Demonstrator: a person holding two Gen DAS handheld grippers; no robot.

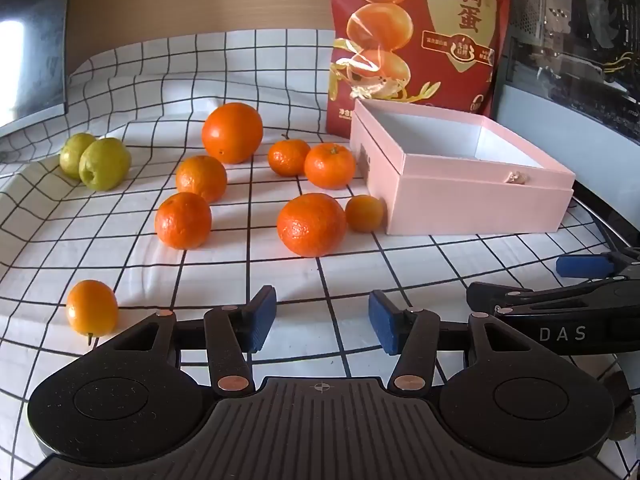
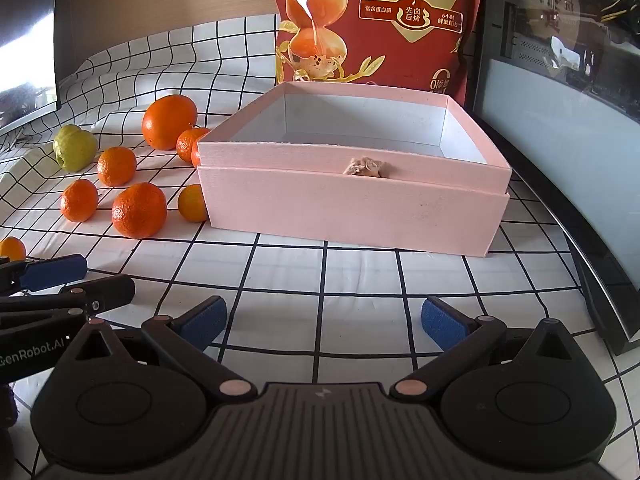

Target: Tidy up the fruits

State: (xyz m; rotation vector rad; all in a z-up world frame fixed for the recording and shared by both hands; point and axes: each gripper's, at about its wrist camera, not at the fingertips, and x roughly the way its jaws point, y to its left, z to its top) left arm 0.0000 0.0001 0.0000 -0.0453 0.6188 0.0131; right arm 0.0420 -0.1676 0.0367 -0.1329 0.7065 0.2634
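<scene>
Several oranges and mandarins lie loose on the checked cloth [image 1: 280, 280], the largest orange [image 1: 232, 133] at the back. Two green fruits [image 1: 105, 164] sit at the far left, and a small yellow-orange fruit [image 1: 92, 307] lies close by on the left. An open pink box [image 1: 480, 204] stands to the right of the fruit, and its inside looks empty [image 2: 352, 208]. My left gripper [image 1: 323, 320] is open over bare cloth, short of the fruit. My right gripper [image 2: 324, 322] is wide open in front of the box, holding nothing.
A tall red snack bag [image 1: 420, 20] stands behind the box. A dark screen [image 1: 28, 40] borders the left side and a computer case [image 2: 560, 80] the right. The two grippers are side by side, and the left one's blue pad [image 2: 52, 272] shows in the right wrist view.
</scene>
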